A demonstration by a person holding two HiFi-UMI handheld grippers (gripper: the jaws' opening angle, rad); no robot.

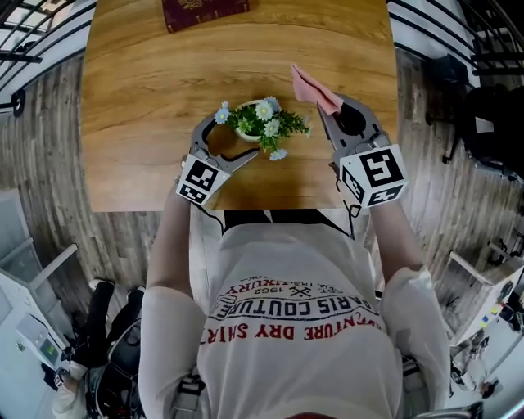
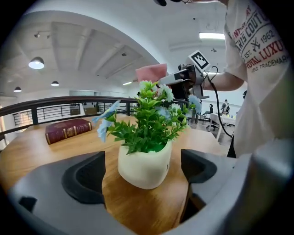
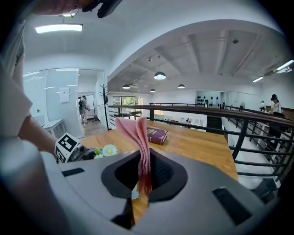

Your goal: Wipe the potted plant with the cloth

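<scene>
On the table [image 1: 147, 82], the left gripper [image 1: 233, 137] stands spread around the potted plant [image 1: 260, 123], while at its 3 o'clock the right gripper [image 1: 334, 110] pinches the cloth [image 1: 309, 88].

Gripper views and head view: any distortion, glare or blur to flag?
Left gripper view: heavy fisheye bend, dark corners, potted plant sharp, ceiling lamp blown out. Right gripper view: same bend, cloth sharp. Head view: evenly lit, wide-angle curve at the edges.

Bare table [image 1: 147, 82] beyond the potted plant [image 1: 260, 123]; book [image 1: 205, 12] at far edge.
</scene>
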